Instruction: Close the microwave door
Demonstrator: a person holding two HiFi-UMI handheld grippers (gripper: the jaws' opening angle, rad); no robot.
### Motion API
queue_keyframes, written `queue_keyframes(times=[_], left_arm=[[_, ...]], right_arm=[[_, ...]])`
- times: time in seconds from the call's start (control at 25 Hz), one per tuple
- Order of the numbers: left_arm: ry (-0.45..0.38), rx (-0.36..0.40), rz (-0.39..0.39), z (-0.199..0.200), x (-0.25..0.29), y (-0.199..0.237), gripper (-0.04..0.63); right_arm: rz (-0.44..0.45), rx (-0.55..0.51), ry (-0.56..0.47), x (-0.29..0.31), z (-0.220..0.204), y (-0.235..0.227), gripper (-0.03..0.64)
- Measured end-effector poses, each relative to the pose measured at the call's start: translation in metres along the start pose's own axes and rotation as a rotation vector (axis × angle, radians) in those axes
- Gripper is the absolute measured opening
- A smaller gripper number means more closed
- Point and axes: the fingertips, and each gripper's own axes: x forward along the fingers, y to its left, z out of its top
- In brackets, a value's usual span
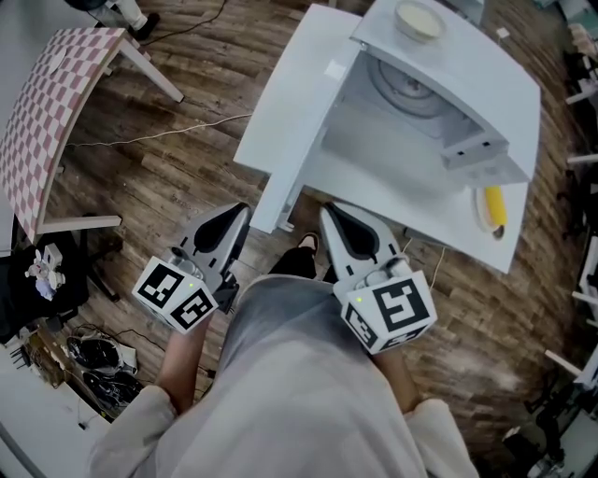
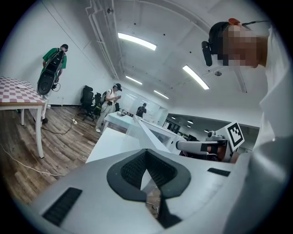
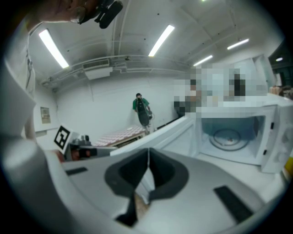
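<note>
Microwave (image 1: pixel 467 75) sits on the right part of the white table (image 1: pixel 280 112), and its door (image 3: pixel 171 130) is wide open, swung out on the left side toward the person, so the turntable inside is showing. Both grippers hang low by the near edge of the table, touching nothing. Left gripper (image 1: pixel 238 213) has its fingers pressed together with nothing in them; right gripper (image 1: pixel 329 213) same deal, closed and empty. A bowl (image 1: pixel 418 19) sits on top of the microwave, and a banana (image 1: pixel 494 207) lies on the table right of it. A checkered table (image 1: pixel 56 103) stands off to the far left.
</note>
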Motion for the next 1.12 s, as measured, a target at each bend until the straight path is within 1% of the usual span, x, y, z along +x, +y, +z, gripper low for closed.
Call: queue_keyframes(times=[0.28, 0.8, 0.84, 0.96, 1.0, 1.12], left_arm=[[0.036, 0.007, -0.049, -0.007, 0.011, -0.017, 0.018], [0.074, 0.011, -0.153, -0.013, 0.031, -0.053, 0.018], [0.078, 0.02, -0.161, -0.014, 0.032, -0.055, 0.018], [0.098, 0.076, -0.177, -0.015, 0.036, -0.063, 0.018], [0.101, 0.082, -0.184, -0.016, 0.037, -0.065, 0.018], [0.092, 0.044, -0.218, -0.014, 0.044, -0.071, 0.018]], right_arm=[[-0.012, 0.021, -0.016, -0.005, -0.001, -0.005, 0.023], [-0.05, 0.057, -0.05, -0.024, 0.004, -0.02, 0.024], [-0.054, 0.059, -0.05, -0.025, 0.004, -0.021, 0.024], [-0.066, 0.066, -0.05, -0.029, 0.004, -0.024, 0.024], [-0.07, 0.068, -0.051, -0.03, 0.004, -0.025, 0.023], [-0.08, 0.078, -0.056, -0.033, 0.005, -0.03, 0.023]])
